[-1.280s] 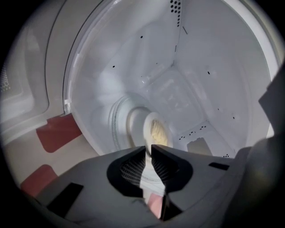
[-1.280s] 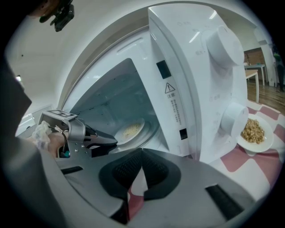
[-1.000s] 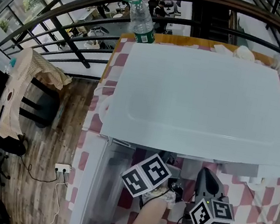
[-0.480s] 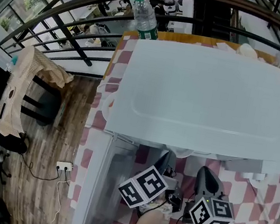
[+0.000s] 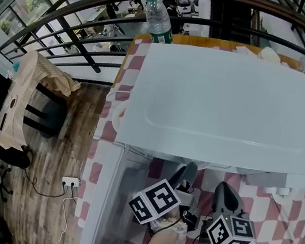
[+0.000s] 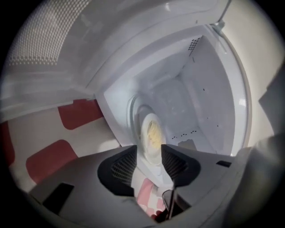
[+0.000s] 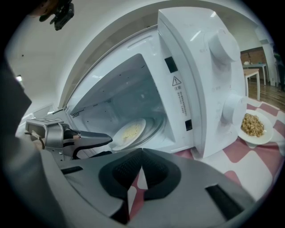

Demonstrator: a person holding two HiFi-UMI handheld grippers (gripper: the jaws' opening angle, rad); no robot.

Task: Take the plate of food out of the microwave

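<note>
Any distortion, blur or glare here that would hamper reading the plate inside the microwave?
Head view: strong fisheye bends the railing; the top of the microwave hides its cavity. Left gripper view: soft and hazy, dark corners, yet the plate of food is readable. Right gripper view: sharpest, evenly lit, edges curved.

I'm seeing a white microwave (image 5: 218,112) and a tablecloth (image 5: 283,226) chequered in red and white. The plate (image 6: 149,153) is showing white, its food (image 6: 154,133) pale yellow. The clear bottle (image 5: 157,20) is wearing a green label (image 5: 159,37); the floor (image 5: 57,148) is showing brown wood grain.
</note>
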